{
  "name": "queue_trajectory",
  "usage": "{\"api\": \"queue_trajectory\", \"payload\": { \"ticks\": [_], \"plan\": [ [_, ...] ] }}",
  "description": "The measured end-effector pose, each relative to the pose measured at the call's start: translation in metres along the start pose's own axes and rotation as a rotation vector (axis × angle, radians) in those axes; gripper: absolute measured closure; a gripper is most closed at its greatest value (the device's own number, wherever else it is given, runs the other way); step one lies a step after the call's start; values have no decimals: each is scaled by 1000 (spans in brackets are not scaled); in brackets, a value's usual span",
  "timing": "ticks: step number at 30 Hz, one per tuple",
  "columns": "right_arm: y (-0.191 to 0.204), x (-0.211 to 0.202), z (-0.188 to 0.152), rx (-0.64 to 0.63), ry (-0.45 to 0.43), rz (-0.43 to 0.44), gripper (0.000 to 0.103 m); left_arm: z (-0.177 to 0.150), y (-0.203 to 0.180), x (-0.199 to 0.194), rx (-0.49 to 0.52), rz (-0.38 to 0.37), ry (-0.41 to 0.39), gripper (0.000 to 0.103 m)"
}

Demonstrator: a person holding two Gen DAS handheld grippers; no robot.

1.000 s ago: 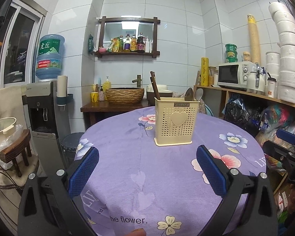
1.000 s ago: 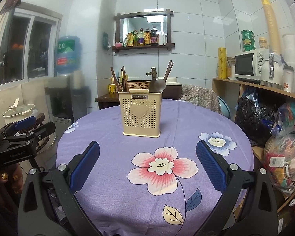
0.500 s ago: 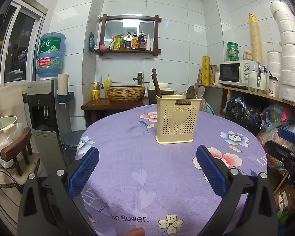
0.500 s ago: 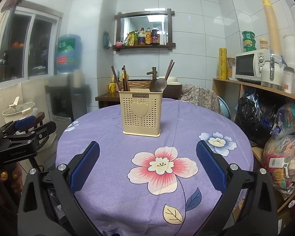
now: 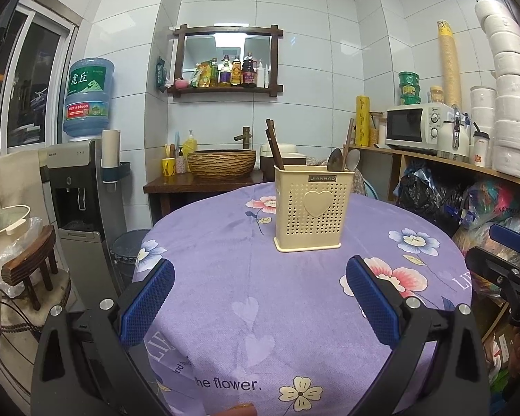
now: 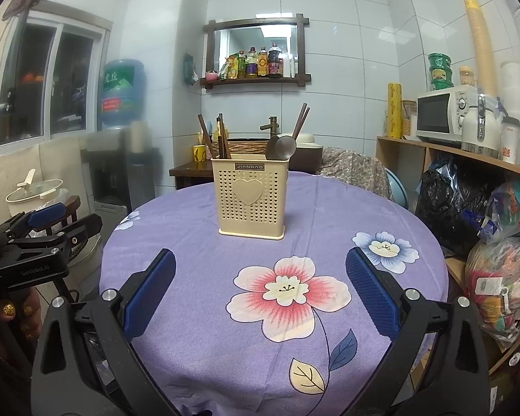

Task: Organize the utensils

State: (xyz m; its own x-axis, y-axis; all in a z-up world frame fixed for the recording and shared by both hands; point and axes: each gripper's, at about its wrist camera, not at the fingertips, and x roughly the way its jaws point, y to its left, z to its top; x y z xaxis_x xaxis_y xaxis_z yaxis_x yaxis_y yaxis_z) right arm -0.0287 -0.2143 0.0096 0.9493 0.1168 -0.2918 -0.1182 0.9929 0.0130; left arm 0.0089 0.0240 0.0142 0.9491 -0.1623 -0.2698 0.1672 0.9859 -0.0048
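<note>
Both grippers wait empty at the near edge of the bench, facing a filled utensil holder.

The left gripper (image 5: 260, 294) hovers over the purple flowered cloth with its blue pads spread wide and nothing between them. The cream utensil holder (image 5: 310, 209) stands upright ahead of it and slightly to its right, well apart. Inside the holder, dark chopsticks (image 6: 222, 138) lean in the left part, while two spoons (image 6: 280, 147) and another pair of chopsticks (image 6: 301, 119) rest in the right part, apparently sorted by kind. The right gripper (image 6: 260, 294) is likewise spread and empty, with the holder ahead and slightly to its left. No loose utensils lie on the bench (image 6: 329, 208), so the sorting looks finished.
</note>
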Motion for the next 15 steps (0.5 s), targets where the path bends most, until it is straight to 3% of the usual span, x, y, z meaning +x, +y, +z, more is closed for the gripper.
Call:
{"api": "queue_trajectory", "payload": {
  "ticks": [15],
  "plan": [
    [-1, 0, 1, -3, 4, 5, 6, 0, 0, 0, 1, 1, 3, 5]
  ]
}}
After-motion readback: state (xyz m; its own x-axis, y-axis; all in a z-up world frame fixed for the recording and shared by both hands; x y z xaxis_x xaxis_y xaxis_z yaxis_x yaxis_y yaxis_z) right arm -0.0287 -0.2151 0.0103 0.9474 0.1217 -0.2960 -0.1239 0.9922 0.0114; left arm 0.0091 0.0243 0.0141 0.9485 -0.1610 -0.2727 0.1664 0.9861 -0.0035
